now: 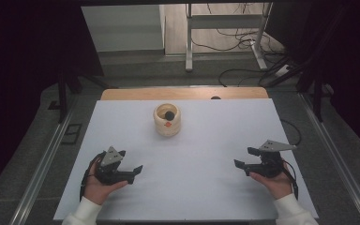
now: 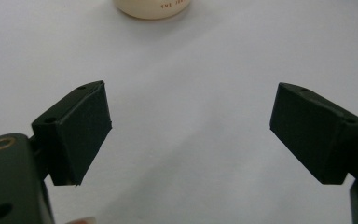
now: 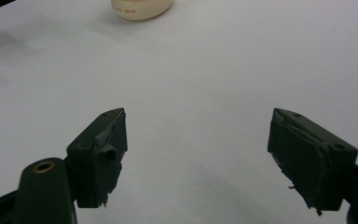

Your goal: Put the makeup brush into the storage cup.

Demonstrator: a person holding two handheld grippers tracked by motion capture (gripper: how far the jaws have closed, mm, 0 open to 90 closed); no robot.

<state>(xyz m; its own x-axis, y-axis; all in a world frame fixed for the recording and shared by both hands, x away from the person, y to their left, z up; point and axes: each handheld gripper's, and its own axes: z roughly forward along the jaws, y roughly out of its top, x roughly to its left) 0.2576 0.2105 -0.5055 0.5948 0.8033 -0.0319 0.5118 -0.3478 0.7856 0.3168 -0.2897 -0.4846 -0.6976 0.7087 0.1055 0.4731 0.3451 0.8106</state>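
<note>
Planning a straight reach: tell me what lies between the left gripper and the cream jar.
Nothing: the high view shows bare white table between left gripper and cream jar.

White table [image 1: 192, 187], wood strip along far edge. Cream round container [image 1: 167, 121] standing on it, toward far middle, small black ball [image 1: 169, 115] inside, red mark on side. Small dark spot [image 1: 215, 98] on wood strip.

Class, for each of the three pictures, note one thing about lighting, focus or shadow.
High view: the white table is evenly lit, the surroundings nearly black. Left gripper view: the cream jar is soft and cut off at the top edge. Right gripper view: a faint grey shadow smudges the table at upper left.
</note>
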